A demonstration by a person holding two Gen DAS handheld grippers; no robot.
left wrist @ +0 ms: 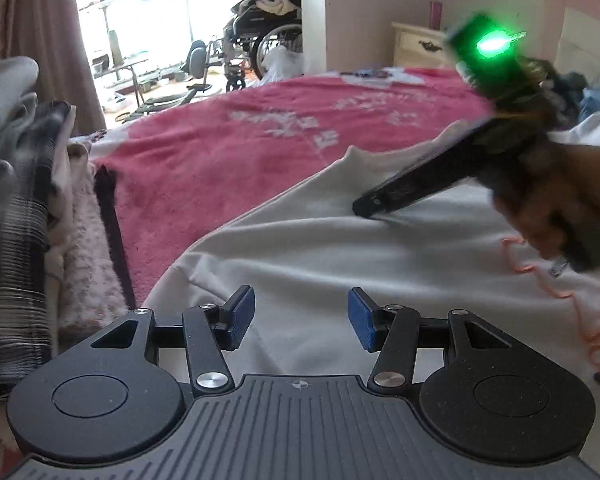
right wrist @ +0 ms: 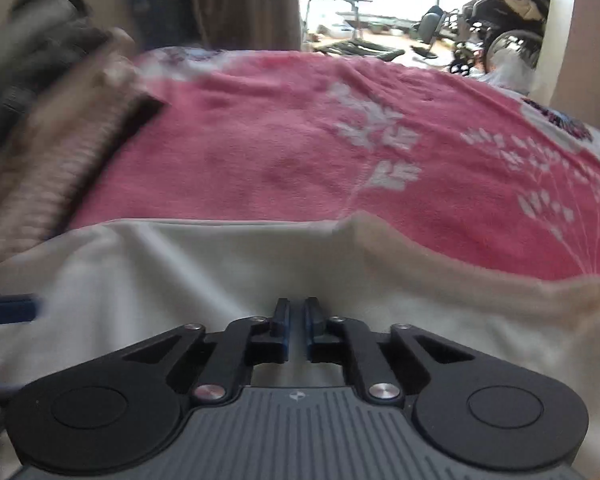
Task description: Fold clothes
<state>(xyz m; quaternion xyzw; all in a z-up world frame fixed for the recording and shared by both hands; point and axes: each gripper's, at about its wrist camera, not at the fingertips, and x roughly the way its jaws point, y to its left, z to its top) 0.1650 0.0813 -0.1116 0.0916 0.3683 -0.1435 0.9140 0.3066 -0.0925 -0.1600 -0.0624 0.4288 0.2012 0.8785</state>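
**White garment flat on the pink blanket, one gripper closed and one apart**

The left gripper (left wrist: 301,316) had its blue pads standing well apart, with nothing between them; only the white garment (left wrist: 340,248) lay below and ahead of the gap. The right gripper (right wrist: 298,320) had its fingers drawn together with just a thin slit left, and whether cloth was pinched there could not be told from either view. Its own camera showed the garment (right wrist: 180,264) spread directly under and ahead of the fingertips, its far edge running straight across and then rising in a small raised fold to the right. From the left view, the right gripper (left wrist: 366,204) came in from the right, held by a hand (left wrist: 540,208), its tip down at the garment's surface, a green light glowing on its top. Beyond the garment in both views stretched the pink blanket (right wrist: 280,148) with a white leaf pattern. To the left of the left jaws sat a stack of folded clothes (left wrist: 24,216), blurred. Farther off stood a wheelchair (left wrist: 268,40) near a bright window
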